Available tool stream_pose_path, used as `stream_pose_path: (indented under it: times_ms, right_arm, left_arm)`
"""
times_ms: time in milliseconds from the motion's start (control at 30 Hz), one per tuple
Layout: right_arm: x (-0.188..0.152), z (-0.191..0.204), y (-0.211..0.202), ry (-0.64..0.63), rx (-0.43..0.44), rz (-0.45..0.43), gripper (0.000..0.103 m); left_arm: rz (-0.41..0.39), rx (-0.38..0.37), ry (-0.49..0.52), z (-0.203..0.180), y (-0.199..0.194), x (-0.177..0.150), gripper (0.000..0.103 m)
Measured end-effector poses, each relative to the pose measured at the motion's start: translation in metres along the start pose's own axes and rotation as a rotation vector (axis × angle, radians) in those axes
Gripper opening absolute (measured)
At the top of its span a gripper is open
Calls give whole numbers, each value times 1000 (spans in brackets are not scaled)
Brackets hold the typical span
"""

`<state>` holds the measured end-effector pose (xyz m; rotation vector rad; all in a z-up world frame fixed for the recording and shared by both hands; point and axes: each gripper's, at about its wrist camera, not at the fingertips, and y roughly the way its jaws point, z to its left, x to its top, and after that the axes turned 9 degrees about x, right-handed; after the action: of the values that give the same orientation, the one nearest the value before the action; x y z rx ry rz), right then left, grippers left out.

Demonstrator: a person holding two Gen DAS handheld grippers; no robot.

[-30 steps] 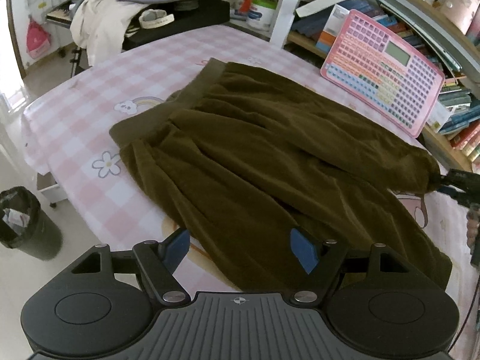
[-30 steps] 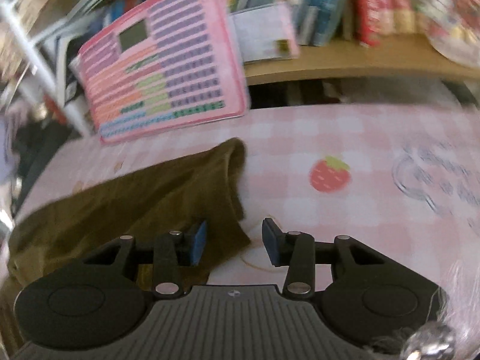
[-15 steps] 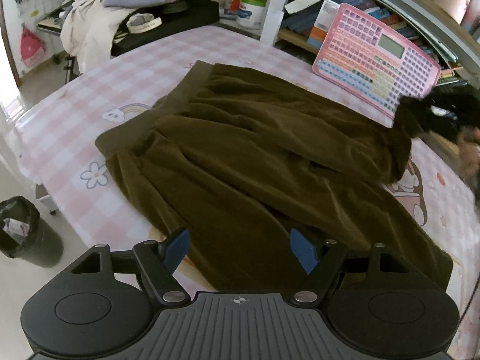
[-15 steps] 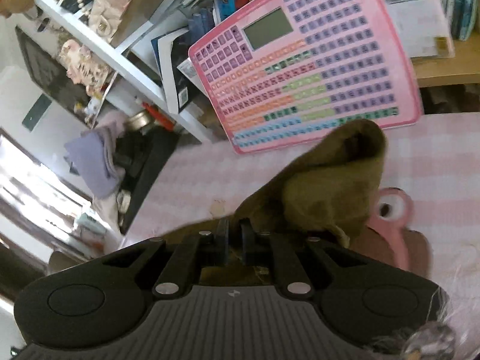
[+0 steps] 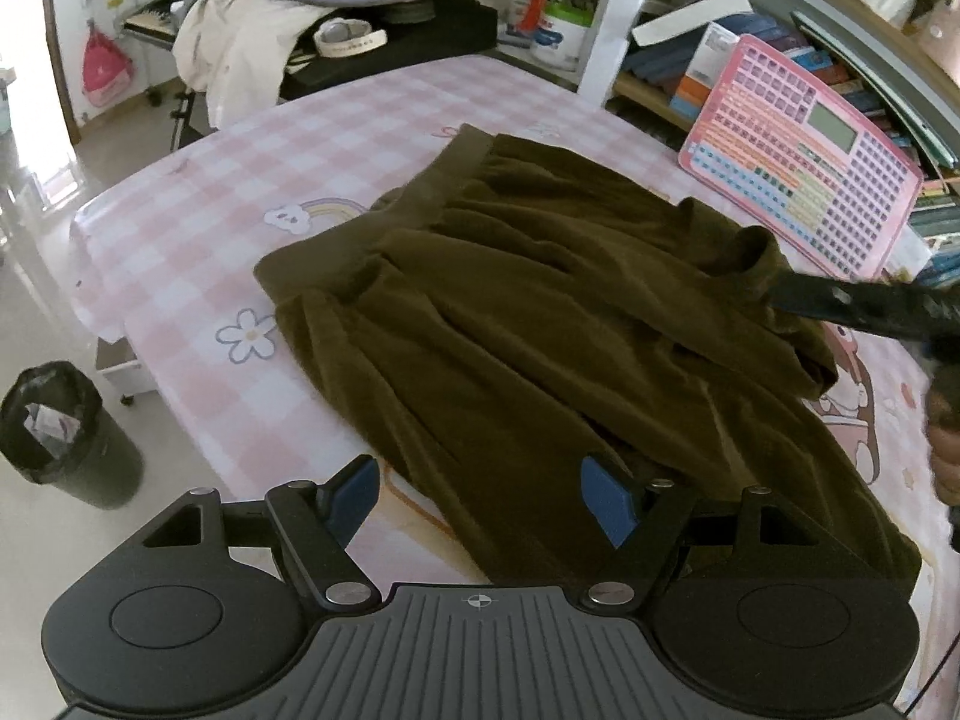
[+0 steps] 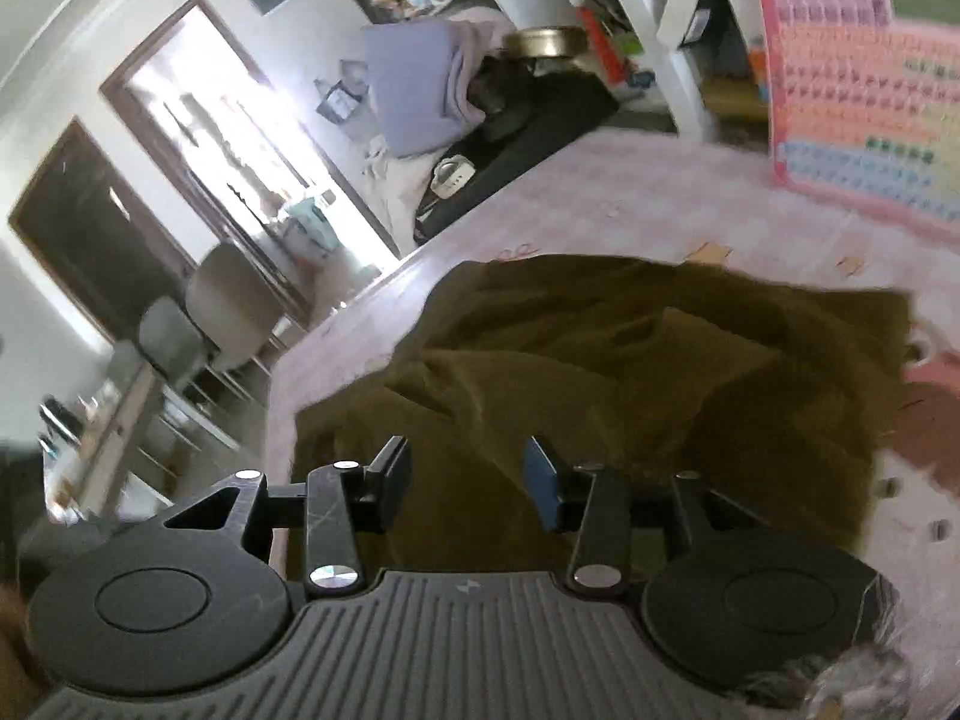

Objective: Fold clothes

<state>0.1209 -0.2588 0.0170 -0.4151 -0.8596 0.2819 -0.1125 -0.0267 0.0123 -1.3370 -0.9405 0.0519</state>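
Risk sits nearest the left gripper (image 5: 480, 495): its blue pads stand wide apart over the near hem of the dark olive velvety skirt (image 5: 540, 324), gripping nothing, and a careless pinch there could, I judge, drag the whole garment toward the edge of the pink checked tablecloth (image 5: 198, 228). The skirt lies spread across that cloth, its far right corner turned back over itself. The right gripper (image 6: 468, 474) has just been opening; its jaws are parted with nothing pressed between them, only cloth lying below. The loose flap may slump or spring back unevenly, since velvet of this kind looks slippery. Beyond, a pink toy keyboard board (image 5: 804, 156) leans close to the skirt's far edge and could be knocked by a wide sweep. A black bin (image 5: 60, 432) stands on the floor, well apart.
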Motion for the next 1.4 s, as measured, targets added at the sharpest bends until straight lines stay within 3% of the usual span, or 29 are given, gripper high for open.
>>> stream_pose_path:
  times_ms: [200,433,533,567,600,633,667,733,767,833,900,967,1033,1133,1200,1400]
  right_arm:
    - [15,-19,-32,-197,-261,-8,41]
    - [24,-13,24,-594,-308,259,59]
    - [25,-17,48,-650,-298,368,60]
    - [27,-20,54,-643,-293,393,54]
    - [29,-22,61,-635,-287,419,20]
    - [32,-24,60,-591,-264,410,7]
    - [36,-26,58,-547,-241,401,8]
    - [43,-23,30,-471,-191,256,8]
    - [47,-22,5,-400,-208,137,8]
    - [51,-30,-57,-191,-357,-154,8]
    - [39,-56,-123,177,-610,-390,8]
    - [-2,-95,-157,460,-707,-383,8]
    - [-36,-119,-153,561,-708,-214,8]
    - [-76,-131,-164,730,-638,-286,8]
    - [-90,-132,-170,786,-604,-352,8]
    - [-74,-115,-171,748,-615,-347,8]
  left_arm:
    - [11,-6,7,3,2,1,76]
    - [-7,4,3,10,-5,-2,76]
    - [-12,24,-33,20,-9,-6,76]
    - [-14,28,-45,23,-10,-6,76]
    - [-16,32,-57,26,-10,-7,76]
    - [-18,35,-68,29,-11,-7,76]
    - [-21,36,-77,31,-11,-6,76]
    - [-23,31,-82,31,-10,-5,76]
    - [-24,29,-85,32,-9,-5,76]
    - [-27,21,-81,31,-8,-4,76]
    - [-27,13,-82,32,-7,-4,76]
    - [-9,-3,-94,31,0,-3,76]
    - [11,-20,-84,25,7,1,76]
    - [13,-52,-23,8,10,4,76]
    - [18,-67,13,-2,12,5,76]
    - [-1,-67,25,-6,6,3,76]
